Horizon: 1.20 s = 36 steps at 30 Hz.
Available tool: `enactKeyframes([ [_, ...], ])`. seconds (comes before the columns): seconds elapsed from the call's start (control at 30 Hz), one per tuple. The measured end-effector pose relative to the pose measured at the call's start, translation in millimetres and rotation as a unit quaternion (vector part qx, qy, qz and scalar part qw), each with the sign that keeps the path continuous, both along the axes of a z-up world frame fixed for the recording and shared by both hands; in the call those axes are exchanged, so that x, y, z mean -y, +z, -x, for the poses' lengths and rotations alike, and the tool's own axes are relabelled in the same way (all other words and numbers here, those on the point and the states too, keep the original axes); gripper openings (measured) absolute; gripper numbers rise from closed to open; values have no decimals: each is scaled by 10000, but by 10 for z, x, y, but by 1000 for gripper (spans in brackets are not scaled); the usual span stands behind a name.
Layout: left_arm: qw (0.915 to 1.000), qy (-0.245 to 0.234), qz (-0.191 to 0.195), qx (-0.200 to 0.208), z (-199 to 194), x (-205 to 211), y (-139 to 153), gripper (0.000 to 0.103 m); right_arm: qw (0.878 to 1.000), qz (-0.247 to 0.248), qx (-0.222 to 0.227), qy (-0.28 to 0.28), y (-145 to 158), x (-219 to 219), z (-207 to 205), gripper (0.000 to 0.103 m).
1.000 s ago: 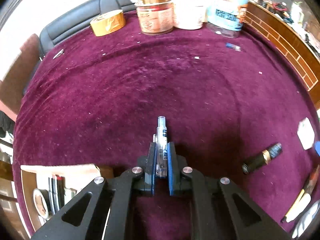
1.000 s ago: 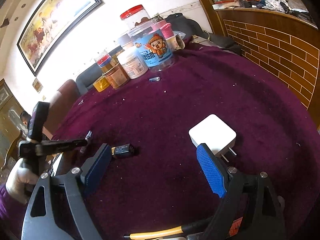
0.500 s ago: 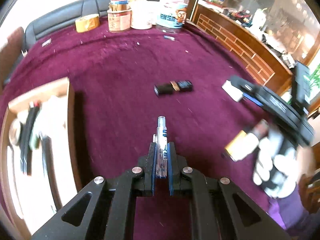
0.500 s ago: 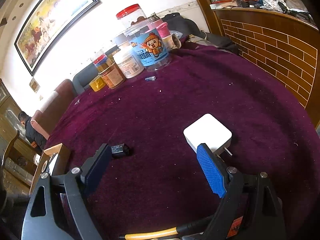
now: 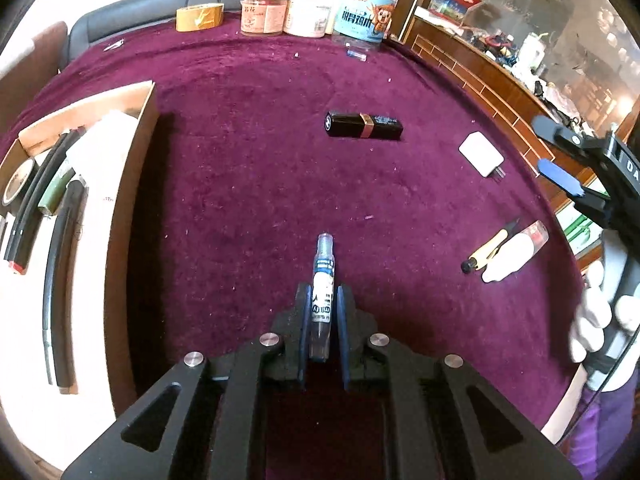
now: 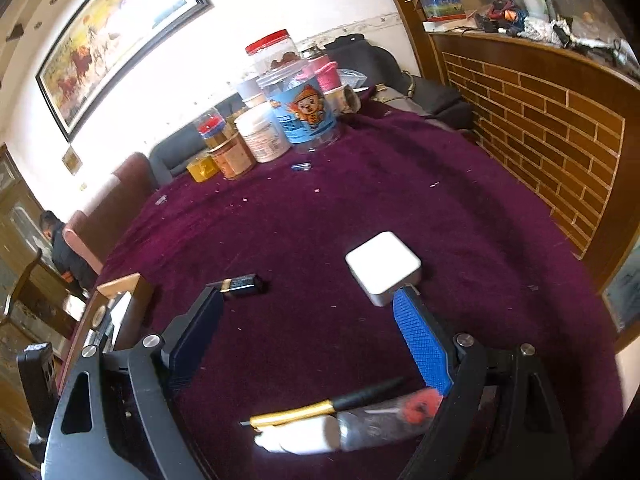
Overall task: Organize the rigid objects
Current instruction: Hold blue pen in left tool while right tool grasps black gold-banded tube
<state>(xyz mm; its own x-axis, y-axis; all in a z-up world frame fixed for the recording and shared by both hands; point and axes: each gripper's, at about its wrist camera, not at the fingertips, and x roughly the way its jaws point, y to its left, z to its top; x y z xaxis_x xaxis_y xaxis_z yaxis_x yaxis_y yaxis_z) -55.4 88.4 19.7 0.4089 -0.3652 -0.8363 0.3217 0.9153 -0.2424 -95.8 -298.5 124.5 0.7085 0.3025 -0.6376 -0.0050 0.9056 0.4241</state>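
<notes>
The left gripper [image 5: 323, 312] tilts steeply down over the purple cloth [image 5: 260, 184], its jaws clenched on a clear tube [image 5: 323, 292] with a blue-and-white label. The tube lies along the line of the fingers, its capped tip sticking out past them and hanging above the cloth. To the left of this gripper stands an open cardboard box [image 5: 136, 184] that holds a tape roll [image 5: 16, 184], black sticks and a white sheet.

The right gripper [image 6: 308, 320] points down at a shallower angle, its jaws spread wide with nothing between them. Its blue right pad [image 6: 420, 348] sits just at the near corner of a white charger [image 6: 382, 266]; whether they touch cannot be told. Its left finger overlaps the end of a black lipstick [image 6: 244, 282] with a gold band. In the left wrist view a white-gloved hand [image 5: 600, 320] holds this gripper's handle at the right edge, over the table's rim.

The lipstick lies on its side mid-table, the charger well to its right with prongs toward the camera. Nearer the right gripper, yellow-handled snips [image 6: 304, 410] and a white bottle [image 6: 316, 434] with a clear cap lie side by side, touching. Jars [image 6: 304, 112] cluster at the far edge of the table
</notes>
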Motion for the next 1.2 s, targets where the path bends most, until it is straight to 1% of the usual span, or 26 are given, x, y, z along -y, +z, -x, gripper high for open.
enactKeyframes([
  [0.07,9993,57,350,-87,22,-87,-29,8,9997,106,-143,181,41,-46,-58,87],
  [0.1,9981,106,581,-158,32,-146,-41,8,9991,184,-209,335,54,-118,-99,87],
  [0.2,9938,261,1067,-196,130,-318,-6,8,9958,393,-317,763,40,-383,-203,87],
  [0.27,9906,321,1325,-133,244,-439,77,8,9915,667,-371,1053,3,-657,-349,87],
  [0.33,9882,329,1493,-64,337,-530,169,8,9878,901,-402,1209,-43,-851,-460,87],
  [0.37,9860,321,1637,-16,409,-614,240,8,9851,1095,-382,1268,-68,-973,-536,87],
  [0.43,9838,357,1754,89,487,-736,338,8,9779,1452,-352,1459,-113,-1191,-671,87],
  [0.5,9817,433,1846,199,569,-920,433,8,9710,1631,-401,1699,-168,-1335,-769,87],
  [0.57,9796,579,1906,271,614,-1125,488,8,9607,1895,-421,1987,-237,-1500,-879,87],
  [0.6,9791,651,1908,287,626,-1198,496,8,9568,1981,-416,2086,-261,-1550,-903,87],
  [0.67,9773,810,1937,284,647,-1360,486,8,9441,2223,-415,2399,-335,-1673,-954,87],
  [0.77,9748,1071,1946,231,648,-1574,434,8,9289,2470,-516,2711,-457,-1797,-1008,87],
  [0.83,9725,1203,1989,167,615,-1662,385,8,9249,2533,-646,2763,-540,-1818,-1055,85],
  [0.93,9706,1358,1983,130,581,-1775,321,8,9260,2321,-940,2826,-595,-1801,-1084,52],
  [0.97,9702,1382,1987,127,582,-1822,309,8,9290,2180,-1005,2817,-587,-1785,-1077,42],
  [1.0,9700,1398,1984,127,581,-1838,305,8,9292,2178,-1046,2795,-578,-1779,-1068,38],
  [1.03,9698,1413,1982,129,596,-1852,304,8,9286,2200,-1101,2777,-571,-1785,-1048,30],
  [1.07,9697,1419,1984,128,591,-1862,296,8,9293,2173,-1139,2759,-563,-1783,-1034,26],
  [1.13,9693,1431,1994,122,581,-1879,274,8,9303,2151,-1210,2714,-555,-1796,-1011,24],
  [1.17,9693,1437,1989,119,592,-1891,269,8,9326,2162,-1234,2615,-557,-1791,-994,16],
  [1.2,9693,1454,1980,111,598,-1897,263,8,9347,2121,-1250,2564,-551,-1775,-1004,15],
])
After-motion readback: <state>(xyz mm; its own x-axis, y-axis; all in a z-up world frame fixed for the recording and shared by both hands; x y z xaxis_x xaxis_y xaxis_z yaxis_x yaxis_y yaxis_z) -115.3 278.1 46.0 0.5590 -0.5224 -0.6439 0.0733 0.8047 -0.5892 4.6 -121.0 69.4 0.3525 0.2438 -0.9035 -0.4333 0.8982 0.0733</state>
